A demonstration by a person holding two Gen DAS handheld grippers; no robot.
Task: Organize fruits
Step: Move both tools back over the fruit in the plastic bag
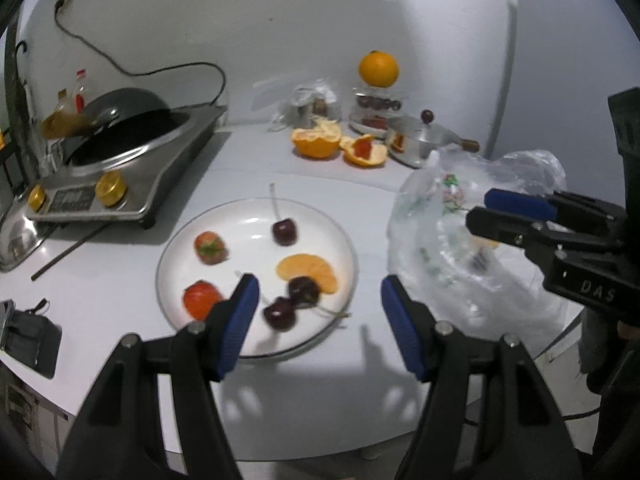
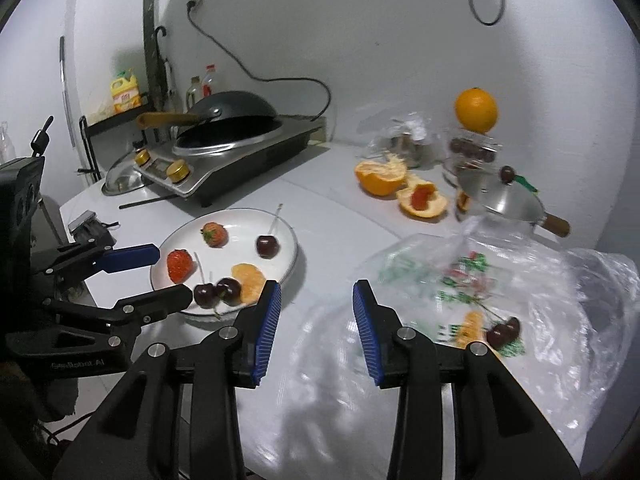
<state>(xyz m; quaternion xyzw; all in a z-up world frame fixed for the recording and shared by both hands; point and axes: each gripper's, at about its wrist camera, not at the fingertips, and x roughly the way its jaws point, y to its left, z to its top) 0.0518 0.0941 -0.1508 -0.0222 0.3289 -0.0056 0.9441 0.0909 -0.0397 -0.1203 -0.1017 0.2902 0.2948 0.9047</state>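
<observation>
Partly done — strawberries, cherries and an orange segment point(image 1: 307, 276) already on the plate point(image 1: 176, 248). Cherries point(image 2: 503, 331) and a segment left in the plastic bag point(image 2: 580, 304). Left gripper point(image 1: 316, 308) and right gripper point(image 2: 316, 312) both parted — empty.

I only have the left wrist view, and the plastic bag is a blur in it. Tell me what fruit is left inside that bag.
Observer: In the right wrist view, the plastic bag still holds a pair of dark cherries with an orange segment beside them.
Operator: Report whether the right gripper is carrying anything.
Observer: No. The right gripper has nothing between its jaws, which stand apart above the bag's near edge.
</observation>
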